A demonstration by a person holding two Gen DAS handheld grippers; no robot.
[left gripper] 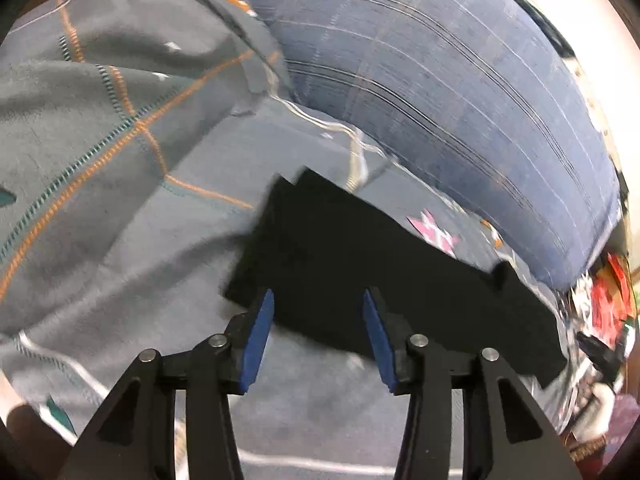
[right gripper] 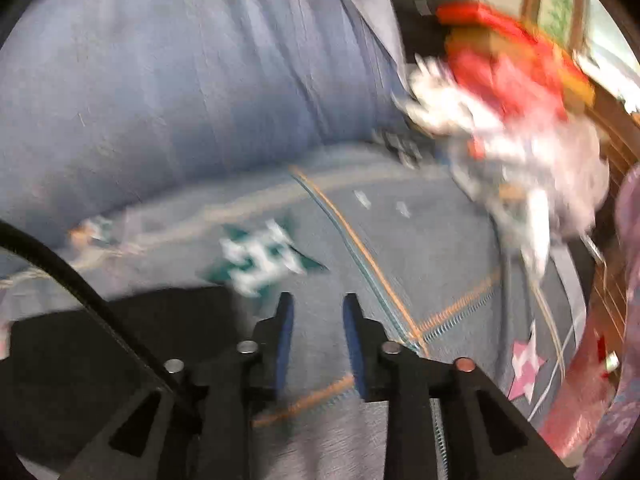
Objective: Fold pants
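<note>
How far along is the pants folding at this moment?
Done: the black pants lie as a flat, compact rectangle on the grey bedspread. In hand: nothing; the left hand-held gripper and right hand-held gripper are open and empty. Left: perhaps a final fold, hard to tell.

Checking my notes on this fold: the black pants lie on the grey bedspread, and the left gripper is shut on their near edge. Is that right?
Not quite. The left gripper is open: its blue pads stand apart over the near edge of the pants, pinching nothing, as the left wrist view shows. The pants are black and do lie on the grey bedspread.
</note>
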